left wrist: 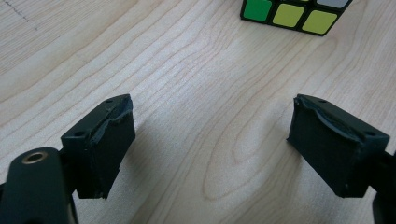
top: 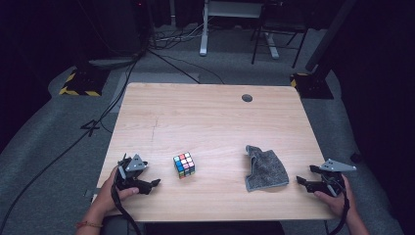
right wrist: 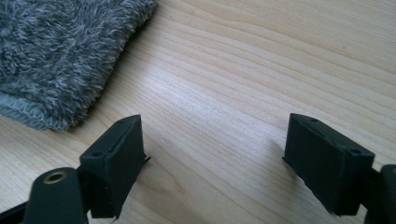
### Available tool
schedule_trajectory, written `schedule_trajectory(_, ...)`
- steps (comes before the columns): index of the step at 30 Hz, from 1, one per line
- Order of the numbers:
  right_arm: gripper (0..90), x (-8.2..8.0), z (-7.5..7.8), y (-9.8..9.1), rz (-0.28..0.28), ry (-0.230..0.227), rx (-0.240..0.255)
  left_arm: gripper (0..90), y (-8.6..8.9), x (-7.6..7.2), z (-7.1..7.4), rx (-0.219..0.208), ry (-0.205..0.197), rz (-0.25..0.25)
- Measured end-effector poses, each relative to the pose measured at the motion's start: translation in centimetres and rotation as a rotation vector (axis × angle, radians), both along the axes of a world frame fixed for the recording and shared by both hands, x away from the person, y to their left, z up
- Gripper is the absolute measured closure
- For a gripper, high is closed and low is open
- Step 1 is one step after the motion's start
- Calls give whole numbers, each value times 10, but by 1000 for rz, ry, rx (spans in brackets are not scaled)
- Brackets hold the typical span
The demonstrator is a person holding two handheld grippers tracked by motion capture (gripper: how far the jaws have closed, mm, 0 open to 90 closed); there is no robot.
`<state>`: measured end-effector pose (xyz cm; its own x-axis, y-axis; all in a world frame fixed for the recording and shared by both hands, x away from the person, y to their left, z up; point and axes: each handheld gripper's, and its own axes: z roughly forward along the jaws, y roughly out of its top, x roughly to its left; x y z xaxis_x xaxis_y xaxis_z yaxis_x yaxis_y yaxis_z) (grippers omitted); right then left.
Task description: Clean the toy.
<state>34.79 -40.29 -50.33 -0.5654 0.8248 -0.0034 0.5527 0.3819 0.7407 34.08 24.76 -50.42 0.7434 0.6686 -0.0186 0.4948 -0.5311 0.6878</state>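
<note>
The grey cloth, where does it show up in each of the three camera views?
High view: the grey cloth lies right of centre on the table, just left of the right tongs.
Left gripper view: not in it.
Right gripper view: upper left corner, beyond the left jaw.
Shared landmark: the light wood grain of the table.

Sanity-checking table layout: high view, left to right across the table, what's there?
left gripper → Rubik's cube → grey cloth → right gripper. All sit along the near part of the wooden table; both grippers have open jaws with nothing between them.
</note>
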Motion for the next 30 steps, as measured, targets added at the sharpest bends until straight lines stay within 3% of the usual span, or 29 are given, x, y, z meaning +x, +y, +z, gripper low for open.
schedule_trajectory(30,204,0,0,0,-8,0,3,149,0,0,0,0,-1,5)
